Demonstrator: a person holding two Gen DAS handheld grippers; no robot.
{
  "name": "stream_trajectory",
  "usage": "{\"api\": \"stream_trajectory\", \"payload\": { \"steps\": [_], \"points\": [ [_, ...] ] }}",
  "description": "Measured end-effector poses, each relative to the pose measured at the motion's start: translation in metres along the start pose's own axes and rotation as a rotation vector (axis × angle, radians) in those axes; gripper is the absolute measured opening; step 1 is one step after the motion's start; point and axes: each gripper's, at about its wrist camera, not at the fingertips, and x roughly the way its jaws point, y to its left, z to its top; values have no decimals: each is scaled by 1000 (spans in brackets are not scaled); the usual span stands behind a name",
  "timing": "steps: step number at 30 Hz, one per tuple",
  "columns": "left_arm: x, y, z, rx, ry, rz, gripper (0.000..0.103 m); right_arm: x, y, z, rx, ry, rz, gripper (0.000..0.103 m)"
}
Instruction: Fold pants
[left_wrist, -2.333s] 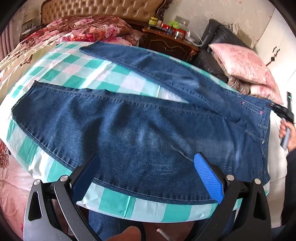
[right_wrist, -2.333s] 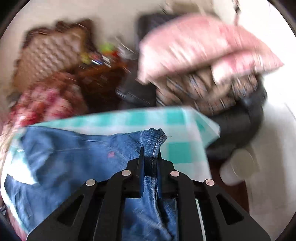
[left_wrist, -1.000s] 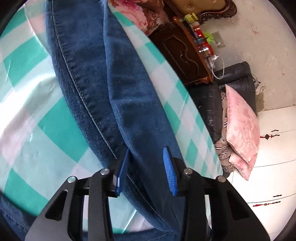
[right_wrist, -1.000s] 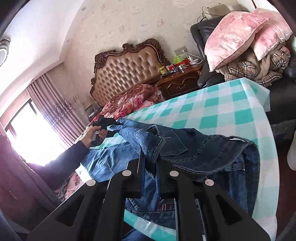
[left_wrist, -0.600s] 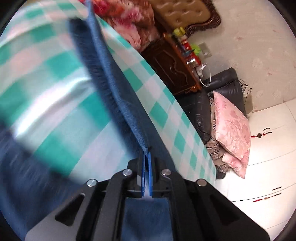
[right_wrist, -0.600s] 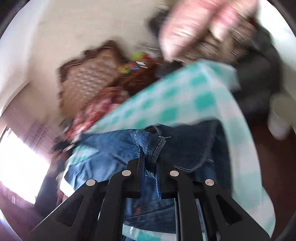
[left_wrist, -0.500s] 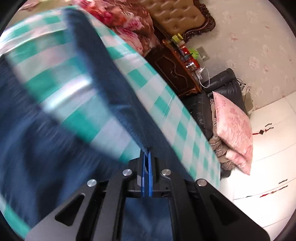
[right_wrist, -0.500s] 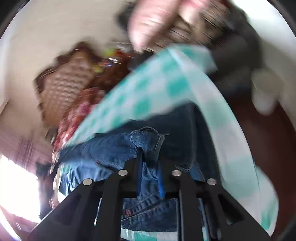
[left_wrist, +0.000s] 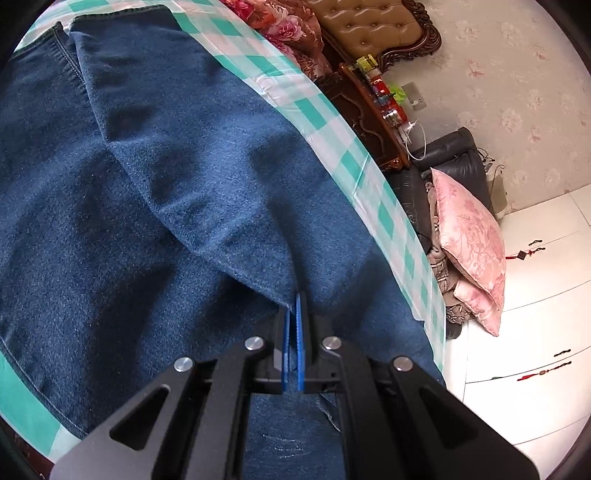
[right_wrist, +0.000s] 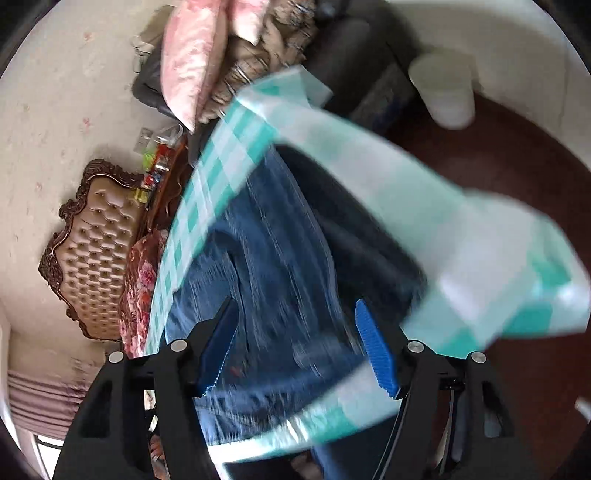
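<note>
Status of the fold, read from both wrist views.

**Garment position.** The jeans (left_wrist: 155, 192) lie on the green-and-white checked tablecloth (left_wrist: 325, 140). In my left wrist view one leg is laid over the other, its edge running diagonally across the lower layer. The two legs overlap but are not squared up: the top layer shows soft ridges and its edge does not follow the edge below.

**Left tool.** My left gripper (left_wrist: 293, 332) has its blue pads pressed together on the edge of the upper denim layer. I hold that leg by its side edge, near the far side of the table.

**Right tool.** My right gripper (right_wrist: 295, 343) stands wide. Its jaws have just been opening, and no cloth is pinched between the blue pads; the waist end of the jeans lies on the table in front of them. The view is motion-blurred, so I cannot tell how tidily that end has settled.

**Progress.** I judge the lengthwise fold, leg onto leg, as largely made at the waist end and unfinished at my left.

**Remaining.**
1. Set down and align the held leg.
2. Smooth the layers.
3. Make the crosswise folds, of which none shows yet.
</note>
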Motion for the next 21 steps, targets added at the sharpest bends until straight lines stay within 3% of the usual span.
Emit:
{"api": "stream_trajectory", "payload": {
  "steps": [8,11,18,21],
  "points": [
    [-2,5,2,-2,14,-15,2,-3,-5,-29,94,29,2,66],
    [-2,7,2,0,16,-17,2,-7,3,-41,72,42,28,66],
    [-3,6,2,-4,17,-27,2,34,14,-57,85,132,33,61],
    [-5,7,5,-4,16,-32,2,39,13,-56,90,101,26,56]
  ]
}}
